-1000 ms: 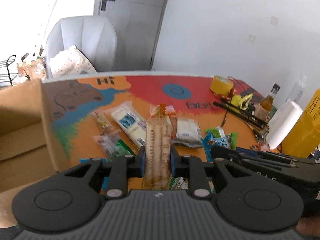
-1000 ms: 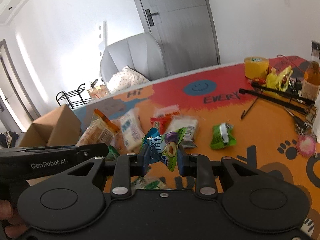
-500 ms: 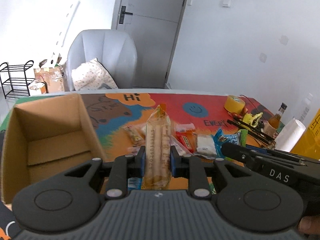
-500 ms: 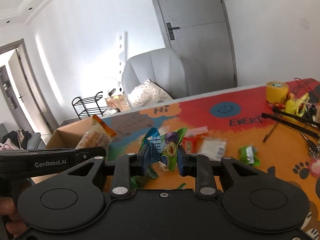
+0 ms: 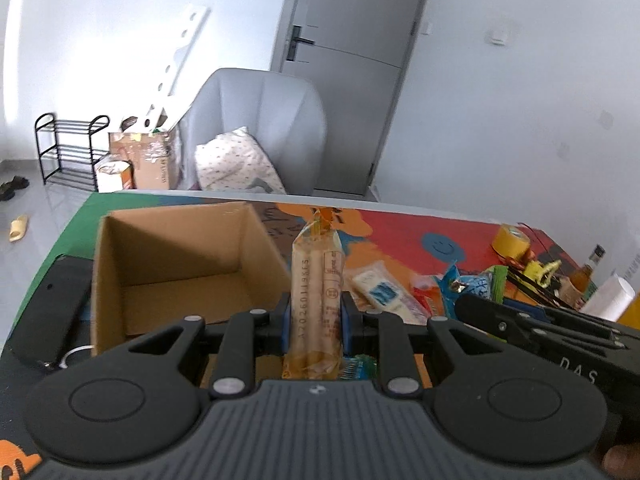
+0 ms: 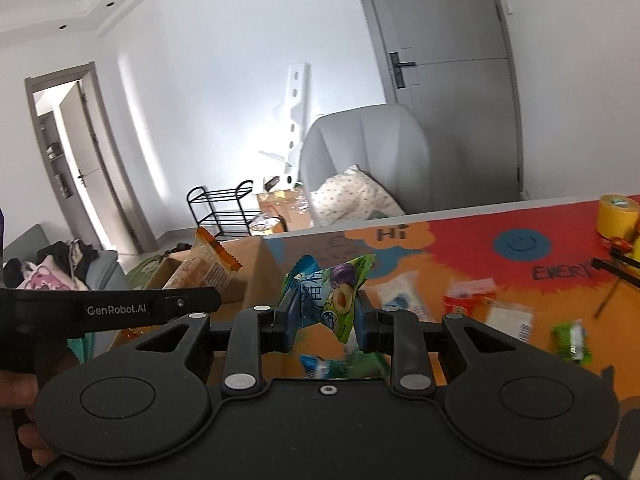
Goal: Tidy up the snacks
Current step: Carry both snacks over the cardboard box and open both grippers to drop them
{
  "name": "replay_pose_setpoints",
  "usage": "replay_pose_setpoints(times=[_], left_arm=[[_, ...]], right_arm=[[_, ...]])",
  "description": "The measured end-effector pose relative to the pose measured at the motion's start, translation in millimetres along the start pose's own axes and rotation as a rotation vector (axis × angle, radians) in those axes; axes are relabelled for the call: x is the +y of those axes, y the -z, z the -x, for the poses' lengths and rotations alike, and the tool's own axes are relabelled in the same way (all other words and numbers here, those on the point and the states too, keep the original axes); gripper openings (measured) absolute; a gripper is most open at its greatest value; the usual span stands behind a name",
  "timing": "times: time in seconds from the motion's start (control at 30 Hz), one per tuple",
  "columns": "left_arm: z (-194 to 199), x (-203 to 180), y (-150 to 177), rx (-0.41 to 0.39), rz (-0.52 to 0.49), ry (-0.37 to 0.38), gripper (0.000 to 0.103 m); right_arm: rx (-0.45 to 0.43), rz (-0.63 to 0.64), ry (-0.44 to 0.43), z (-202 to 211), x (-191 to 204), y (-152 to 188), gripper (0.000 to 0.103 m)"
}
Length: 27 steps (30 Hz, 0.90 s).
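Note:
My left gripper [image 5: 316, 322] is shut on a long tan biscuit packet [image 5: 316, 292] that stands upright between the blue pads. An open cardboard box [image 5: 176, 264] sits just ahead and to the left of it, with nothing inside that I can see. My right gripper [image 6: 326, 318] is shut on a green and blue plum candy packet [image 6: 334, 300]. In the right wrist view the left gripper's body [image 6: 116, 308] and its orange packet [image 6: 204, 272] show at the left, in front of the box [image 6: 248, 268]. Several snack packets [image 5: 380, 292] lie on the colourful table mat.
A yellow tape roll [image 5: 510, 240], black rods, a bottle and a white roll [image 5: 610, 296] crowd the table's right end. A black flat device [image 5: 52, 308] lies left of the box. Beyond the table stand a grey armchair [image 5: 260, 128] and a black rack [image 5: 68, 148].
Both grippers have swung left and risen with their packets. The box, before only a wall at the left edge, now lies open in front of the left gripper.

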<state>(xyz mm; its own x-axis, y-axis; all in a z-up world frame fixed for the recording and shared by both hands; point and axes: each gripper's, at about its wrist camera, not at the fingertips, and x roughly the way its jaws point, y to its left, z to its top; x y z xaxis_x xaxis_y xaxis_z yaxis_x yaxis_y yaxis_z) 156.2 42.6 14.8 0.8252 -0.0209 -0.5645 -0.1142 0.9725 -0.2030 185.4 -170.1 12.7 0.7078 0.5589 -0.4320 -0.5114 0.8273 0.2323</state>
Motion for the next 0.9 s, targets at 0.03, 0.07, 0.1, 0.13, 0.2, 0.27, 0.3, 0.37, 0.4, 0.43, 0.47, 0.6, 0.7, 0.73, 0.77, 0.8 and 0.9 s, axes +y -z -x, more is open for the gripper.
replay_pose_setpoints(times=[0.03,0.07,0.1,0.13,0.2,0.27,0.3,0.37,0.4,0.43,0.47,0.6,0.7,0.73,0.77,0.8,0.9], left_arm=[[0.3,4.2,-1.2,-0.003,0.006,-0.004,0.022],[0.0,6.7,-2.6,-0.006,0.009,-0.010,0.022],[0.4,9.7,-3.2,-0.008,0.012,-0.016,0.022],[0.4,13.9,-4.0,-0.010,0.018,-0.022,0.022],[0.2,20.5,-5.1,-0.013,0.027,-0.036,0.022],[0.2,28.3,-5.3,-0.015,0.037,-0.053,0.022],[-0.4,32.1,-5.9,-0.016,0.043,-0.062,0.022],[-0.2,39.1,-6.3,-0.018,0.050,-0.086,0.022],[0.3,42.3,-6.8,-0.019,0.055,-0.102,0.024],[1.1,44.6,-6.7,-0.018,0.056,-0.130,0.026],[1.8,45.9,-6.8,-0.015,0.056,-0.146,0.027],[6.6,48.7,-5.9,-0.009,0.058,-0.148,0.041],[14.4,49.0,-3.8,-0.025,0.054,-0.169,0.052],[17.2,50.0,-3.3,-0.029,0.056,-0.171,0.056],[19.1,51.6,-3.4,-0.031,0.061,-0.172,0.058],[20.3,53.7,-3.9,-0.033,0.067,-0.174,0.062],[24.5,56.5,-3.8,-0.036,0.084,-0.186,0.073]], right_arm=[[0.001,0.003,-0.007,-2.3,3.4,-0.4,0.026],[0.002,0.005,-0.013,-3.5,5.9,-0.8,0.026],[0.005,0.007,-0.020,-6.2,9.0,-1.7,0.026],[0.006,0.014,-0.029,-8.2,13.3,-3.1,0.026],[0.005,0.028,-0.037,-11.7,20.7,-6.5,0.026],[0.005,0.047,-0.048,-15.2,28.3,-9.5,0.026],[0.005,0.053,-0.053,-16.6,31.6,-11.1,0.026],[0.005,0.062,-0.059,-20.0,36.8,-12.7,0.026],[0.006,0.064,-0.062,-21.4,39.3,-13.5,0.026],[0.007,0.066,-0.068,-23.0,42.0,-14.1,0.026],[0.008,0.068,-0.073,-24.7,43.9,-14.4,0.026],[0.017,0.071,-0.091,-31.3,51.9,-14.3,0.026],[0.027,0.069,-0.107,-35.6,57.0,-13.5,0.026],[0.029,0.068,-0.113,-36.5,58.7,-13.5,0.026],[0.032,0.066,-0.119,-37.6,60.7,-13.8,0.026],[0.035,0.066,-0.127,-38.8,62.6,-14.2,0.026],[0.061,0.056,-0.155,-44.4,66.5,-15.9,0.033]])
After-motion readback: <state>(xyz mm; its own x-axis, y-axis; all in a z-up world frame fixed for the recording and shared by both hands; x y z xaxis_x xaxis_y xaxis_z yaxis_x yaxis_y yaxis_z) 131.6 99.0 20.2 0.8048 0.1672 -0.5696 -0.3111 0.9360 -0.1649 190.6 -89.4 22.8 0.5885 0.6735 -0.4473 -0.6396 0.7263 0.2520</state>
